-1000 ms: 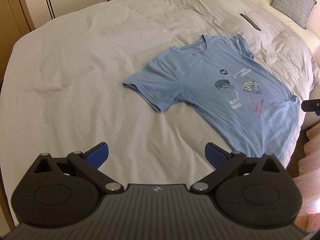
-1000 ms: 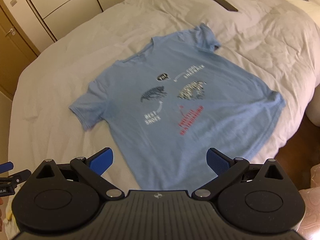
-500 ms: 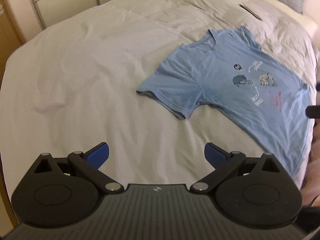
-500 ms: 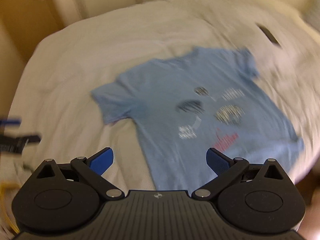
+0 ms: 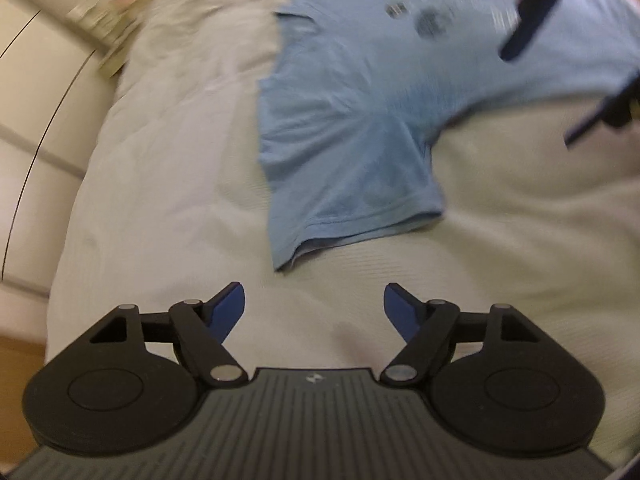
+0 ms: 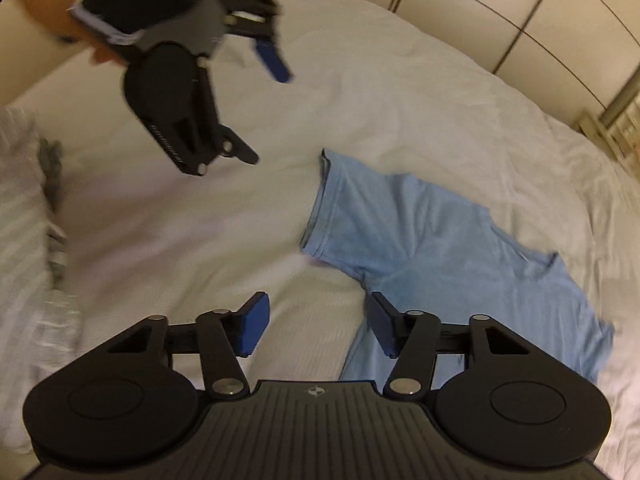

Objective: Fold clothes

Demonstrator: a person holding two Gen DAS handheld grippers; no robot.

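Note:
A light blue T-shirt [image 5: 360,128] with a printed front lies flat on the white bed; it also shows in the right wrist view [image 6: 440,256]. My left gripper [image 5: 314,308] is open and empty, just short of the near sleeve hem [image 5: 352,232]. My right gripper [image 6: 316,328] is open and empty, its right finger over the shirt's side edge below the sleeve [image 6: 336,208]. The left gripper also shows in the right wrist view [image 6: 264,96], hovering above the bed. The right gripper's fingers [image 5: 532,28] show in the left wrist view over the shirt.
The white quilted bedcover [image 6: 200,216] spreads around the shirt. Cream wardrobe doors [image 6: 520,20] stand beyond the bed. A grey striped pillow [image 6: 24,208] lies at the left. A blurred shelf or stand [image 5: 112,24] is at the bed's far left.
Both grippers have swung down close to the shirt, from opposite sides of the near sleeve. Both views are motion-blurred. The shirt has not moved.

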